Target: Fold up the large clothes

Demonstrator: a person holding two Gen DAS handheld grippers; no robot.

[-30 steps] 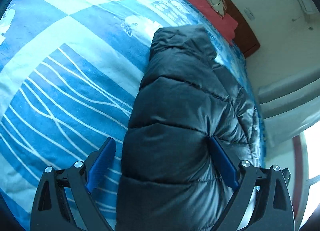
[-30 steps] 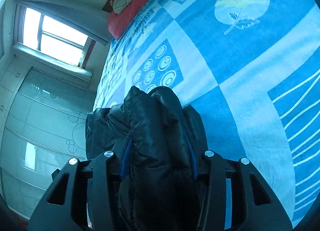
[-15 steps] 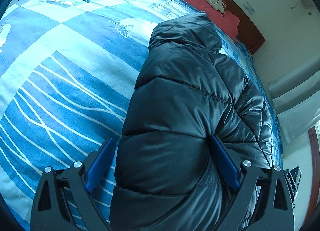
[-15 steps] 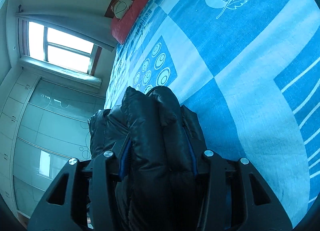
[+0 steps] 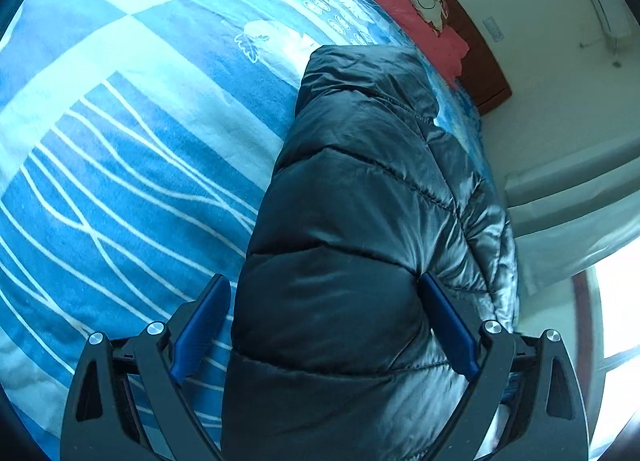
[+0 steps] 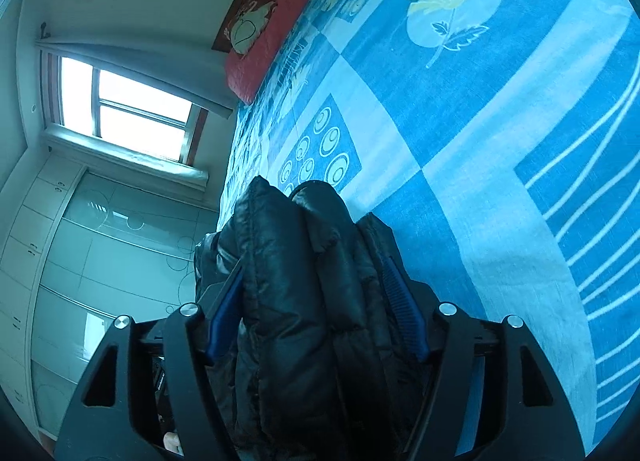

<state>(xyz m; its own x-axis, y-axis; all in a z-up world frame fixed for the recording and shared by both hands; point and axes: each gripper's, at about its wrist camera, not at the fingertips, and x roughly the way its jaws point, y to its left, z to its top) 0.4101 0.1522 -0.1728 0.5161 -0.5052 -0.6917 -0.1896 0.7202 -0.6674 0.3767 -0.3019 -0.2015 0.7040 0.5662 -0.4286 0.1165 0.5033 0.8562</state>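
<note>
- While the dark quilted puffer jacket (image 5: pixel 352 229) lies on the blue patterned bedspread (image 5: pixel 120 141), the left gripper (image 5: pixel 324 309) straddles it, jaws wide, left pad clear.
- Right gripper (image 6: pixel 316 301) has just been opening; jacket folds still between its pads.

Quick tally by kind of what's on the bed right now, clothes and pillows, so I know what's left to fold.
Jackets: 1, the dark puffer jacket lying on the blue bedspread, between the fingers of both claws
Pillows: 2, the pink pillow and a cream pillow with a drawing on top of it
Other clothes: 0 in view
Total: 3
</note>
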